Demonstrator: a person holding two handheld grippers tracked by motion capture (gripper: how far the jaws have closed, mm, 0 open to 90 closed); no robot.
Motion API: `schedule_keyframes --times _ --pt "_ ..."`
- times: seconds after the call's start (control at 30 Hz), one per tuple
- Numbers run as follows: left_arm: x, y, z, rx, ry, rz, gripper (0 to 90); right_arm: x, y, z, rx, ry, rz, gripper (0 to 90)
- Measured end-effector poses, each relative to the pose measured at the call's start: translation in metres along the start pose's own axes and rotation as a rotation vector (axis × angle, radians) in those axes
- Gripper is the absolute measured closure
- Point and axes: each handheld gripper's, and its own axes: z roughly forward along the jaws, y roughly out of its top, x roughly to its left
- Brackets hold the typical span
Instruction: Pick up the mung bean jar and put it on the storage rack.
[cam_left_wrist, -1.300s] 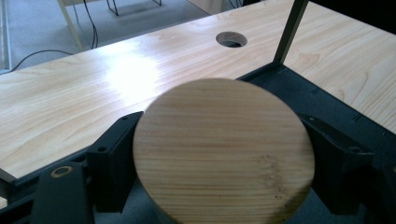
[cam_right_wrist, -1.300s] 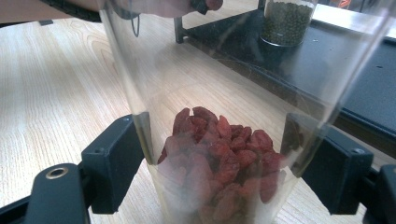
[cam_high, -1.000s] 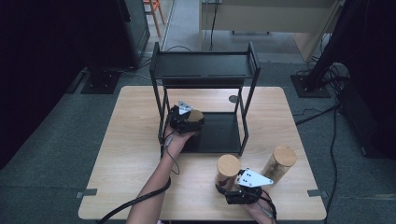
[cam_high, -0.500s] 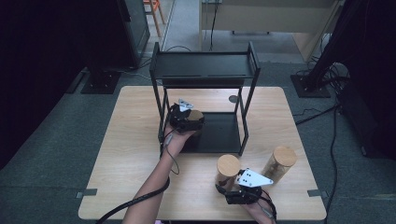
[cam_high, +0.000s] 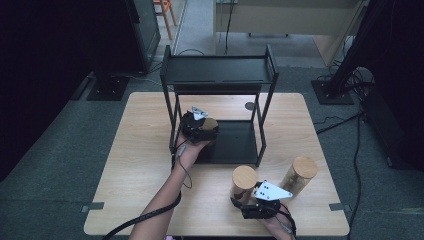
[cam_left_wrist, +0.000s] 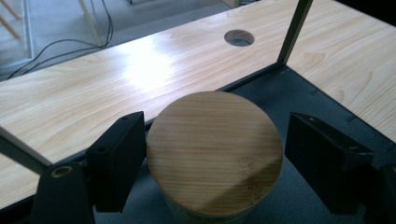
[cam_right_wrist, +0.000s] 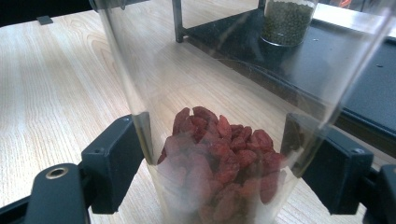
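Left hand-held gripper hovers over the black rack's bottom tray, jaws slack around an upright wood-lidded jar; right hand-held gripper clamps an upright clear jar of red berries on the worktop.

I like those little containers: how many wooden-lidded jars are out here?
3: one jar on the rack's bottom shelf between the left gripper's jaws, one at the right gripper, one standing right of it.

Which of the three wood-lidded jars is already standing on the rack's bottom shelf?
The jar between the left tongs; the other two stand on the table.
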Motion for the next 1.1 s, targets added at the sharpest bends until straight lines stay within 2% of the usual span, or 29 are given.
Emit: schedule_keyframes --times 0.13,0.3,0.47,0.53,1.1 --pt "-0.003 -0.003 0.001 0.020 0.023 0.018 21.2 0.000 0.000 0.000 0.000 0.000 0.000 19.9" --pt "-0.004 -0.007 0.000 0.029 0.030 0.009 21.2 0.000 0.000 0.000 0.000 0.000 0.001 19.9" --pt "-0.009 -0.012 0.000 0.036 0.068 0.050 21.2 0.000 0.000 0.000 0.001 -0.001 0.000 19.9" --pt "-0.010 -0.014 0.000 0.036 0.075 0.048 21.2 0.000 0.000 0.000 0.001 -0.001 0.000 19.9" --pt "-0.012 -0.032 -0.006 0.042 0.044 0.016 21.2 0.000 0.000 0.000 0.001 -0.001 -0.001 19.9"
